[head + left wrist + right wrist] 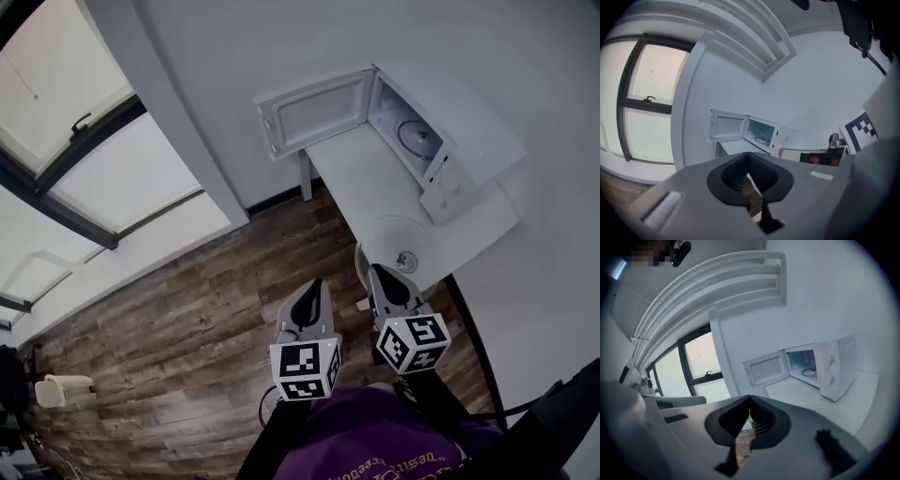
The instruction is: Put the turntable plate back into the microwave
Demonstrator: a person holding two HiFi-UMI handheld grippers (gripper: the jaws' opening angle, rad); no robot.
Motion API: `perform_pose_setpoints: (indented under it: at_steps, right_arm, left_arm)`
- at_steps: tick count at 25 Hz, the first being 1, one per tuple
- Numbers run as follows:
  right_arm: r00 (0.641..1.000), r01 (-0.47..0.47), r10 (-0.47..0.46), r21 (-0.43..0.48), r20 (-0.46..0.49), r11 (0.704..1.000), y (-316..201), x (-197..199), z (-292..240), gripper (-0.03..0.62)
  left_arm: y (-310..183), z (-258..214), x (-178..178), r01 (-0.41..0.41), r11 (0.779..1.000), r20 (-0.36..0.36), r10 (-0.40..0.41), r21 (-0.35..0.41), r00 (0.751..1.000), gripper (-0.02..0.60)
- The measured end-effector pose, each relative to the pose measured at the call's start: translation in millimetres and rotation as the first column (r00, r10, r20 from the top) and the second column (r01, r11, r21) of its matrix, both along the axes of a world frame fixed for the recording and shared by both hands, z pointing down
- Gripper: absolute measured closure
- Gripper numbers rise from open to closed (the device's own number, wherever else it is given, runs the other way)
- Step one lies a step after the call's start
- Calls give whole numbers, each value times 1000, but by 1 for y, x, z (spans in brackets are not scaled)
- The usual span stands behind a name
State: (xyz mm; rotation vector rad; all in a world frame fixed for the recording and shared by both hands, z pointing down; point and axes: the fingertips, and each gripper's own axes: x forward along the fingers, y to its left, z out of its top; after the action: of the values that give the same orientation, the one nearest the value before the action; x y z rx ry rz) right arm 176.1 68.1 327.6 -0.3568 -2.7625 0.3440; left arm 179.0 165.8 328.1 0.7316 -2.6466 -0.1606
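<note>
**Both tongs closed and empty, plate waiting on the table short of the oven**

Head view: The turntable plate [394, 232], a clear glass disc, lies flat on the white table [349, 171] near its front edge, well apart from the microwave [464, 117] at 1 o'clock. The door [314, 112] hangs open toward 10 o'clock, and the roller ring [418, 137] sits in the cavity. The left gripper [311, 289] and right gripper [366, 267] are over the wood floor [178, 328]. The plate is at 1 o'clock of the right one, and neither gripper touches it. The step in hand looks like the approach. To do it well, the jaws need to part before they reach the rim, and each tong probably needs to bite an opposite edge so the glass rides level. The overhang at the table's front edge gives the best purchase. The wall [553, 272] crowds the 3 o'clock side, so the open room lies at 9 o'clock, below the door.

Left gripper view: The jaws are pressed together with nothing between them. The open cavity stands at 12 o'clock, with a clear path over the table.

Right gripper view: The jaws are likewise closed on nothing. The cavity is at 2 o'clock and the door at 12. The plate should go in flat and low so that it settles centred on the ring.
</note>
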Motion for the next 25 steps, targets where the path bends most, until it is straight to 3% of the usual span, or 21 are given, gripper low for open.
perform_pose_setpoints:
  at_steps: [4, 8, 10, 12, 15, 25]
  right_arm:
    - [997, -52, 47, -84, -57, 995, 7, -26, 15, 585]
    - [981, -136, 119, -111, -152, 985, 1, -29, 40, 582]
    - [972, -167, 146, -101, -182, 981, -3, -27, 49, 582]
    - [963, -195, 173, -96, -206, 976, -9, -24, 56, 582]
    - [953, -233, 207, -95, -223, 968, -17, -24, 61, 582]
    - [945, -291, 266, -120, -190, 949, -49, -61, 49, 582]
  left_arm:
    - [-5, 18, -29, -148, 986, -95, 155, 74, 983, 577]
    - [-20, 34, -38, -296, 916, -175, 349, 270, 921, 577]
    - [-28, 37, -42, -324, 888, -181, 394, 326, 901, 577]
    - [-35, 42, -42, -340, 874, -189, 420, 347, 888, 577]
    - [-41, 51, -45, -346, 875, -207, 429, 339, 879, 577]
    - [-56, 47, -94, -324, 902, -200, 387, 286, 900, 577]
